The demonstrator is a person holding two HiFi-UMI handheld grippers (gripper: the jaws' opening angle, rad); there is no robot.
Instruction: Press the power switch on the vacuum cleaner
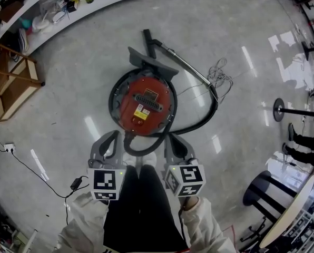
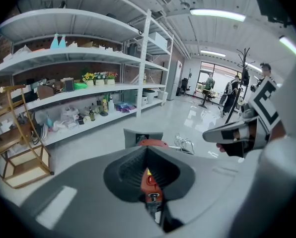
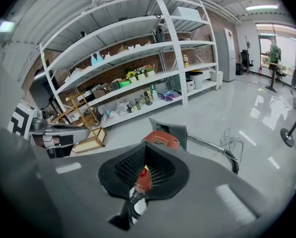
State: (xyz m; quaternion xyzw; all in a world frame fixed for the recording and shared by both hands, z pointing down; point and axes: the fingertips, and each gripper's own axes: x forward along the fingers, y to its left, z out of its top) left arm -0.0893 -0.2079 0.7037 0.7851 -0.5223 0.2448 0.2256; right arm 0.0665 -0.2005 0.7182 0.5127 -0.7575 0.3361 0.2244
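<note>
I see the red vacuum cleaner (image 1: 145,100) standing on the pale glossy floor (image 1: 78,83) in the middle of the head view, just above both grippers. Its black hose (image 1: 207,115) leaves the lower edge, loops right and climbs to the metal wand (image 1: 186,65) in the upper centre.

The lid carries a small yellow label (image 1: 149,94) and a white one (image 1: 141,109) below it; the print on both is too small for me to read.

The left gripper (image 1: 115,136) sits at lower centre-left and the right gripper (image 1: 171,139) at lower centre-right. Both point up the frame at the vacuum's near rim and are close to it but apart from it.

In the left gripper view its grey fingers (image 2: 88,192) are closed together on nothing, with the red body showing through the ribbed hollow. In the right gripper view its fingers (image 3: 222,192) are likewise pressed together and empty.

Each marker cube (image 1: 105,183) shows black-and-white square patterns.

A white shelf (image 1: 57,15) with bottles curves along the upper left, with a wooden rack (image 1: 12,83) below it
</note>
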